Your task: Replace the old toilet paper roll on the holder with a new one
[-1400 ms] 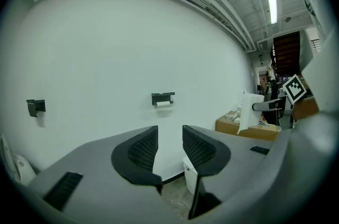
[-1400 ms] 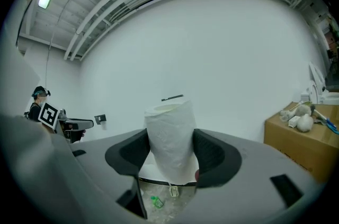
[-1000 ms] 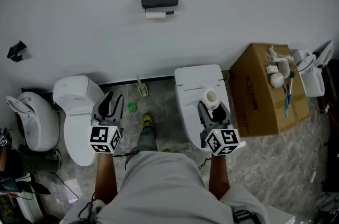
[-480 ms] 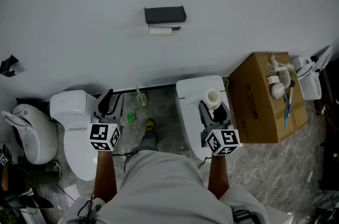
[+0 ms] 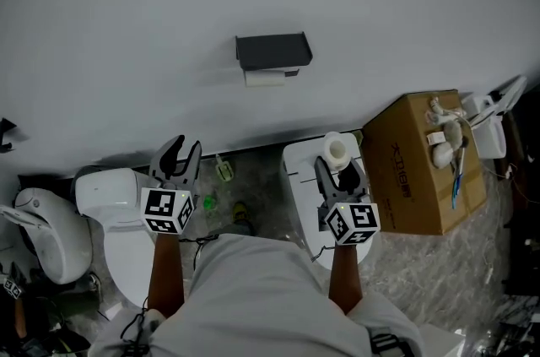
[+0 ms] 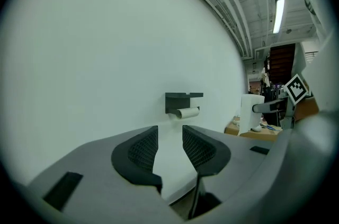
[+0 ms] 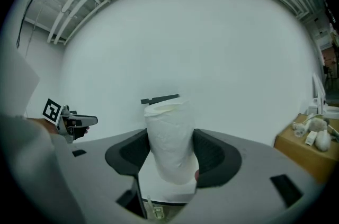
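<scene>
A black holder (image 5: 272, 51) hangs on the white wall with a thin, nearly bare old roll (image 5: 266, 78) under it; the holder (image 6: 183, 100) and old roll (image 6: 187, 112) also show ahead in the left gripper view. My right gripper (image 5: 339, 165) is shut on a full white toilet paper roll (image 5: 337, 150), held upright between its pads (image 7: 170, 141). My left gripper (image 5: 179, 154) is open with nothing between its jaws (image 6: 168, 146). Both grippers point toward the wall, still apart from the holder.
Two white toilets (image 5: 118, 203) (image 5: 302, 178) stand against the wall below me. A cardboard box (image 5: 418, 161) with small items on top sits at the right. Another white fixture (image 5: 42, 229) is at the far left. A small green object (image 5: 208, 200) lies on the floor.
Both grippers have moved toward the wall, the right one carrying the new roll. The holder now looks larger and nearer in the head view.
</scene>
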A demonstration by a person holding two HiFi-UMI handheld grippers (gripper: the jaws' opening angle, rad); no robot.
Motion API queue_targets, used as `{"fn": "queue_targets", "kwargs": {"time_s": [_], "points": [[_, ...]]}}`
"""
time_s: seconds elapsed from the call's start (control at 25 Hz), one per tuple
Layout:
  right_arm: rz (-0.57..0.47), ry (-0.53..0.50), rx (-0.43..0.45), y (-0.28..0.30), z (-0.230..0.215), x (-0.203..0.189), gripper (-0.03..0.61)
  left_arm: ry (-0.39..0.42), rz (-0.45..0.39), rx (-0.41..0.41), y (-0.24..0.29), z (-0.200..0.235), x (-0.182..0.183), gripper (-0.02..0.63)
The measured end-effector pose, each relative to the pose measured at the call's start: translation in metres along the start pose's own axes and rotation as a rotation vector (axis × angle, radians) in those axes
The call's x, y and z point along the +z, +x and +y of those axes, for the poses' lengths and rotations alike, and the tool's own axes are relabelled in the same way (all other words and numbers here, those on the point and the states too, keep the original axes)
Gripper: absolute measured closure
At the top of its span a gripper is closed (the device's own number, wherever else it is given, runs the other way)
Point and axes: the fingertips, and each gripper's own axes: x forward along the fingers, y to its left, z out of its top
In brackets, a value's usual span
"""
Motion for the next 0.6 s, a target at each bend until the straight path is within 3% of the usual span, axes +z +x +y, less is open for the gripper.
{"fn": "queue_targets", "kwargs": {"time_s": [0.24, 0.6], "points": [[-0.005, -0.003, -0.039, 0.039, -0.004, 0.003, 0.314, 0.029, 0.012, -0.057, 0.047, 0.018, 0.004, 0.457], [-0.009, 0.025, -0.090, 0.060, -0.018, 0.004, 0.314, 0.106, 0.042, -0.149, 0.091, 0.007, 0.002, 0.457]]}}
